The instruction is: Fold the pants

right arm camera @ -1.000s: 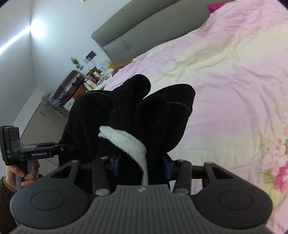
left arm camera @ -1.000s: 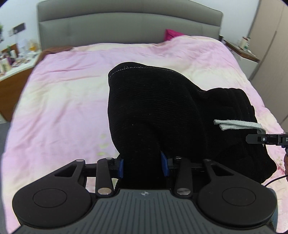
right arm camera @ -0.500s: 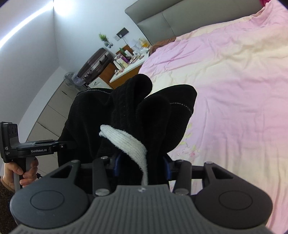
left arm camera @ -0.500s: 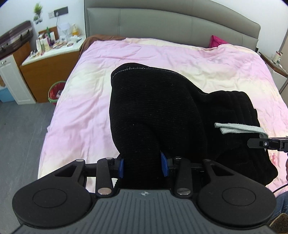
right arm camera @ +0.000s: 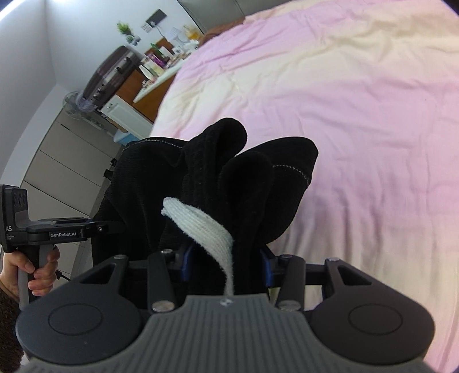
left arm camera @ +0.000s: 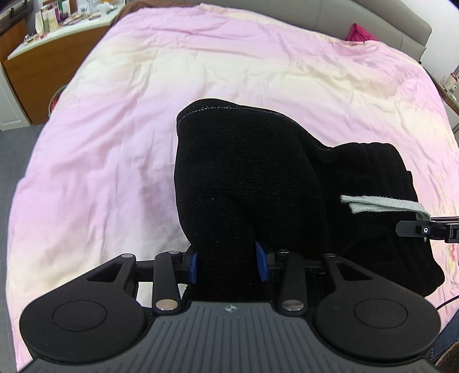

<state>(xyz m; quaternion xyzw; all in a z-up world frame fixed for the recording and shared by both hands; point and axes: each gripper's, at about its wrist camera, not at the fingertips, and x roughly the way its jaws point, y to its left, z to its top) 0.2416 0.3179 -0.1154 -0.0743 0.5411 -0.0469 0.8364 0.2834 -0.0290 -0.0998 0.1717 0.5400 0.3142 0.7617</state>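
Black ribbed pants hang bunched between both grippers over a pink bed. My left gripper is shut on a thick wad of the black fabric, its blue pads pressed against it. My right gripper is shut on the other end of the pants, where a white drawstring drapes over the fabric. The drawstring also shows at the right in the left wrist view, beside the other gripper's tip. A hand holds the left gripper's handle.
The pink and cream bedspread spreads out below and ahead. A wooden cabinet with bottles stands left of the bed. A grey headboard and a magenta pillow lie at the far end. Grey floor runs along the left.
Both grippers have sunk toward the bed, carrying the pants. The bedspread looks nearer and fills more of both views. The grips on the fabric look the same.
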